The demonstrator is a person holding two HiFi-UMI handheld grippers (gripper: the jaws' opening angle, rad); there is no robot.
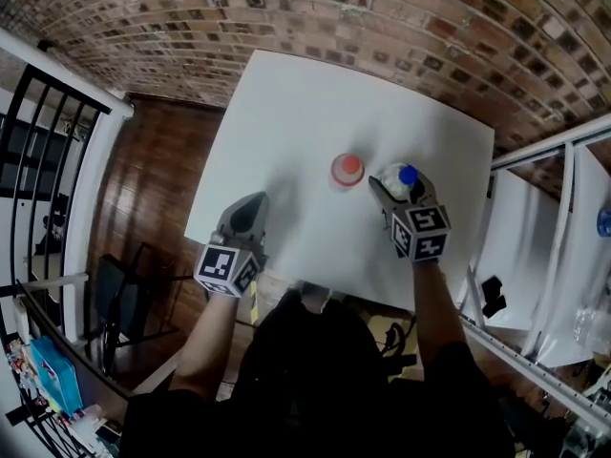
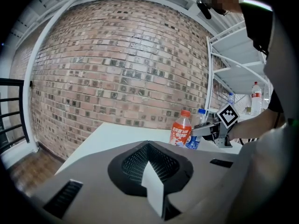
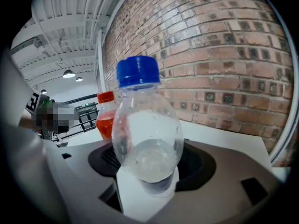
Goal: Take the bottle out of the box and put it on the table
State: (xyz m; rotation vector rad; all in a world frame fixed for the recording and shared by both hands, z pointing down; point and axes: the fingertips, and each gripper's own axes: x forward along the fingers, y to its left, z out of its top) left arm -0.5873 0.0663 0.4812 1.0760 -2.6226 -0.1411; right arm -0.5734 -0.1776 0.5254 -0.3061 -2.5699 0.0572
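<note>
Jaws of the right gripper (image 1: 399, 187) stand wide and close round the clear bottle (image 3: 145, 134), which fills the space between them. This bottle is thin see-through plastic with a rounded, swelling shoulder, a ribbed blue screw cap (image 3: 137, 71), and a cloudy, bubbled look where the liquid sits low inside. In the left gripper view it stands upright on the table, a blue label round its lower half. Whether its base bears on the top cannot be told. Just beside it, toward the left gripper, stands an orange bottle (image 1: 347, 169) with an orange-red cap and a printed orange label. Both are on the smooth white table (image 1: 286, 113), in its nearer right part. The left gripper (image 1: 250, 203), matt grey with black mesh insets, is closed and empty over the table's near left edge. Each gripper carries a cube with black-and-white square markers (image 1: 422, 232). Rough red brick wall (image 2: 117, 55) lies beyond, dark wooden floor (image 1: 162, 179) below
</note>
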